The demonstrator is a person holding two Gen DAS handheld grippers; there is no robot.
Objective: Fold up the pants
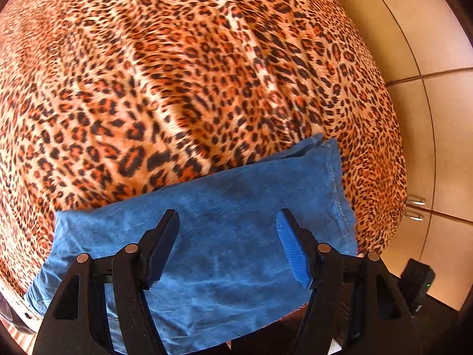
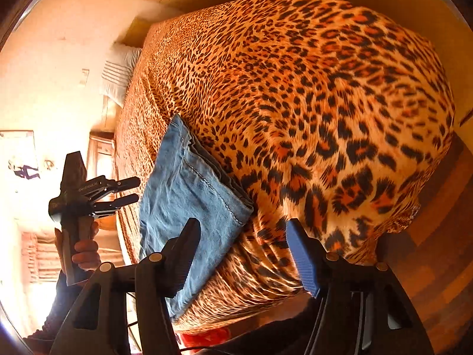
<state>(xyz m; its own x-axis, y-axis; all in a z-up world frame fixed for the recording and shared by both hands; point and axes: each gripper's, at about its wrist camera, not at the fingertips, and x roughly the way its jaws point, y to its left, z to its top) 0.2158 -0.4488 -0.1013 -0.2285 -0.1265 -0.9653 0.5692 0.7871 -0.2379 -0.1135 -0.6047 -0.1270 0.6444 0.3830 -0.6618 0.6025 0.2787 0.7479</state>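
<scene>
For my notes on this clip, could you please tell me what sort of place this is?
Most likely a bedroom: a bed under a leopard-print cover, a white striped pillow at its far end against the wall, and beige cupboard doors with metal handles beside it. Folded blue denim pants lie on the cover.

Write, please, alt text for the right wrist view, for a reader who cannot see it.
Folded blue jeans lie near the edge of a bed with a leopard-print cover. The right gripper is open in the foreground, with nothing between its fingers. At the left, a hand holds the left gripper, also open, beside the jeans.
</scene>
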